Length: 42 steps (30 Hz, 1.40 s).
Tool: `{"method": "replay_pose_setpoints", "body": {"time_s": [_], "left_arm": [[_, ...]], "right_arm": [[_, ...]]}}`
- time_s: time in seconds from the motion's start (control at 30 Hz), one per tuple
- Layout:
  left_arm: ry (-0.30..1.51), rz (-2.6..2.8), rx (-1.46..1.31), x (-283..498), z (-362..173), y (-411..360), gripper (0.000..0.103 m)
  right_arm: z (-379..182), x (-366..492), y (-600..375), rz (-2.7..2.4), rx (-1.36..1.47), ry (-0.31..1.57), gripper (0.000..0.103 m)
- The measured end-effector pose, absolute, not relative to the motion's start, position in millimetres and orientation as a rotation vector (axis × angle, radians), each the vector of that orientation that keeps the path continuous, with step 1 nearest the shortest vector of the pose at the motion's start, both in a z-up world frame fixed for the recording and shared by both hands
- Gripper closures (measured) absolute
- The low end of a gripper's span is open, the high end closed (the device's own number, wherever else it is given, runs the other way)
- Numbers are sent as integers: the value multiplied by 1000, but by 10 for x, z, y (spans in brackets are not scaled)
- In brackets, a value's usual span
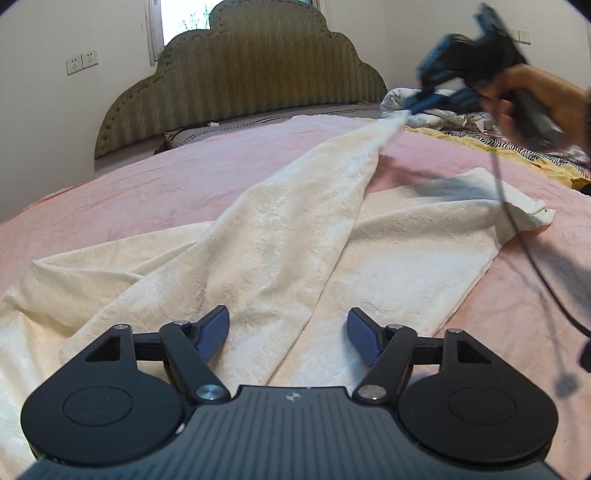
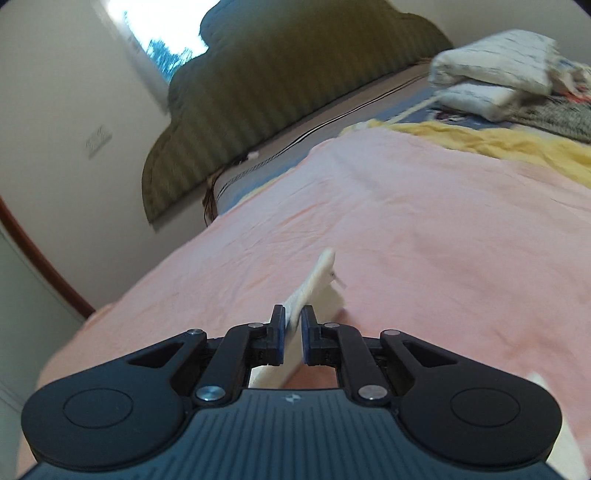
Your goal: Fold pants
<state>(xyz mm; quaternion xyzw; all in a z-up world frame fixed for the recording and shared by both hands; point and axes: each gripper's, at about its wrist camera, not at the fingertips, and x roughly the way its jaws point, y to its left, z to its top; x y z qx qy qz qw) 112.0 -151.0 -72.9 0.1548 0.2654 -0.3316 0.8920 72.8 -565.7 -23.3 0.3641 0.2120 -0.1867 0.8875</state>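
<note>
Fingers point(image 1: 212, 334) of the left gripper point(image 1: 289, 336) stood wide apart just above the near end of the cream pants point(image 1: 295, 236), with cloth lying between the blue pads but not pressed by either. Those of the right gripper point(image 2: 293, 332) were closed tight on a thin edge of the same cream cloth, which stuck out past the tips as a pale flap.

From the left wrist view, the pants lay spread across the pink bedspread point(image 1: 147, 184) — one leg flat toward the right, the other pulled up into a taut ridge running to the far right, where the blurred right gripper point(image 1: 413, 107) pinched its end. A hand point(image 1: 532, 99) gripped that tool's handle, and a dark cable point(image 1: 517, 229) hung from it over the flat leg.

Beyond the bedspread, a green scalloped headboard point(image 1: 240, 70) stood against the wall — a window point(image 1: 184, 18) above it, wall sockets point(image 1: 82, 61) at the far left. Folded white bedding point(image 2: 491, 81) and a yellow blanket point(image 2: 498, 142) lay at the far right of the bed.
</note>
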Motion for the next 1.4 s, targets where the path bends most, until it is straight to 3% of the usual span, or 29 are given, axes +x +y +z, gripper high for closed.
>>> {"method": "replay_pose_setpoints", "body": {"time_s": [0.17, 0.33, 0.4, 0.43, 0.47, 0.5, 0.53, 0.77, 0.93, 1.0, 1.03, 1.07, 1.1, 1.23, 1.4], "left_arm": [[589, -710, 317, 1208, -734, -1522, 14], [596, -715, 318, 1207, -760, -1542, 9], [598, -718, 314, 1213, -765, -1539, 8], [600, -720, 313, 1217, -766, -1538, 8], [601, -720, 312, 1216, -767, -1538, 7], [601, -720, 312, 1213, -767, -1541, 7], [601, -720, 312, 1214, -768, -1542, 7], [602, -721, 312, 1208, -780, -1555, 6], [606, -724, 310, 1208, -789, -1563, 5], [607, -725, 311, 1208, -793, -1571, 4], [607, -725, 311, 1207, -793, -1570, 4], [607, -725, 310, 1208, -792, -1569, 4], [607, -725, 311, 1208, -793, -1569, 4], [607, -725, 311, 1211, -794, -1571, 4], [612, -728, 282, 1223, -789, -1547, 2]], "right_arm": [[-459, 302, -5857, -471, 747, 571, 93], [-509, -310, -5775, -506, 805, 496, 90], [-595, -582, -5730, -512, 909, 461, 77], [-650, -763, -5708, -503, 985, 426, 59], [-691, -918, -5680, -495, 1047, 395, 34], [-725, -1079, -5646, -493, 1100, 366, 24], [-740, -1222, -5595, -495, 1130, 337, 21], [-1012, -1556, -5429, -493, 1221, 407, 21], [-1166, -1390, -5483, -461, 1241, 325, 21], [-1215, -1281, -5535, -465, 1221, 280, 24], [-1216, -1234, -5553, -484, 1194, 273, 37], [-1224, -1184, -5575, -505, 1174, 285, 75], [-1256, -1137, -5611, -524, 1165, 300, 94], [-1277, -937, -5803, -474, 1198, 295, 96], [-257, -650, -5769, -319, 878, 163, 95]]}}
